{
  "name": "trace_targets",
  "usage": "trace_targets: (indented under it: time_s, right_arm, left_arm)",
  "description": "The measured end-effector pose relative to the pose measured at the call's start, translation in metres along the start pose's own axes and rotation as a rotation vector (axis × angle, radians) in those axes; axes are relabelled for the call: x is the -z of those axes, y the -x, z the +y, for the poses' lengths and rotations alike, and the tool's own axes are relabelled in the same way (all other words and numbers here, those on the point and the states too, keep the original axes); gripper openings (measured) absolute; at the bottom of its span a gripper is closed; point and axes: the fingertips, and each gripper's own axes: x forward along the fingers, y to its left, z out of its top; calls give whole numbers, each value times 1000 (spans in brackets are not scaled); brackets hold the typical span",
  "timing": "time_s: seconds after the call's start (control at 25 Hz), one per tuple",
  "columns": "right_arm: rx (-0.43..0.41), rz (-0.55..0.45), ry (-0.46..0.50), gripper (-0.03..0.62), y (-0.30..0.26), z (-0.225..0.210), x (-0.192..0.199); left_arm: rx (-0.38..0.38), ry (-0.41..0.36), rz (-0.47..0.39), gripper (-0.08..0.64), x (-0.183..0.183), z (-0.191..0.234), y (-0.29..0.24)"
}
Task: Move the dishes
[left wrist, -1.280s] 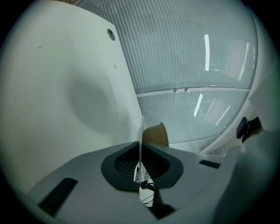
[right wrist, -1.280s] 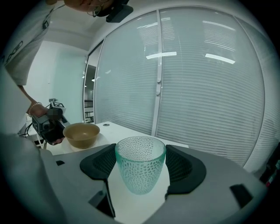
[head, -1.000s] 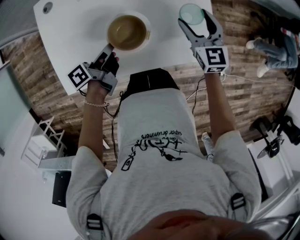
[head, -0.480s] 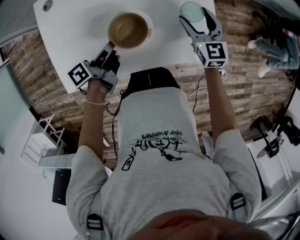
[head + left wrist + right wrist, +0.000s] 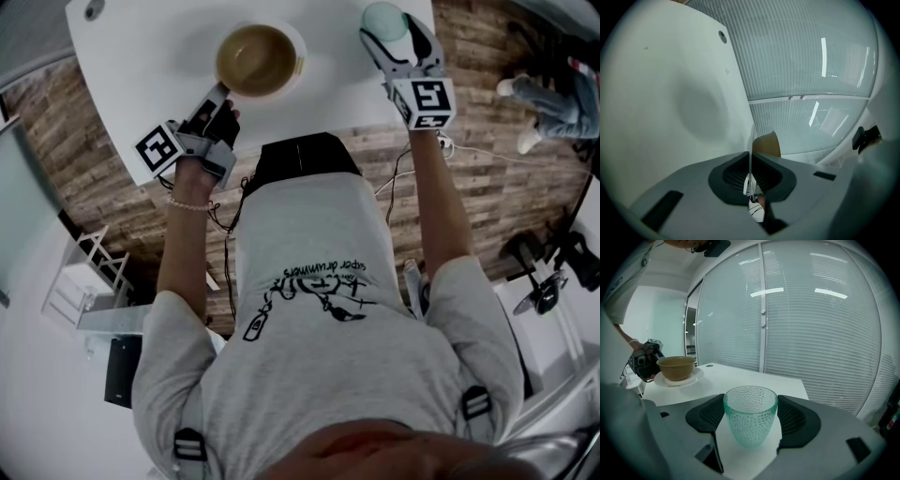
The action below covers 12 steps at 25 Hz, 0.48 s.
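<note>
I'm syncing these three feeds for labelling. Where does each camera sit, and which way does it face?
Head view: on the person's head, facing steeply down at the white table; shows the torso, left gripper and right gripper.
Left gripper view: on the left gripper, facing along its jaws, shut on the plate rim, bowl behind.
Right gripper view: on the right gripper, facing across the table toward the blinds; jaws hold the glass.
Shared: the bowl shows in all three.
</note>
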Motion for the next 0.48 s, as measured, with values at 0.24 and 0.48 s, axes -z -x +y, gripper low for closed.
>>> trace_targets:
  time_s: [0.24,0.48]
  right_arm:
    - [2,0,-3,364,1,-3,5]
    - [-1,18,-6,364,0,-3,12]
  left_arm:
    - [-5,-2,4,15,3,1,0]
    - [2,1,5,15,2,0,-1]
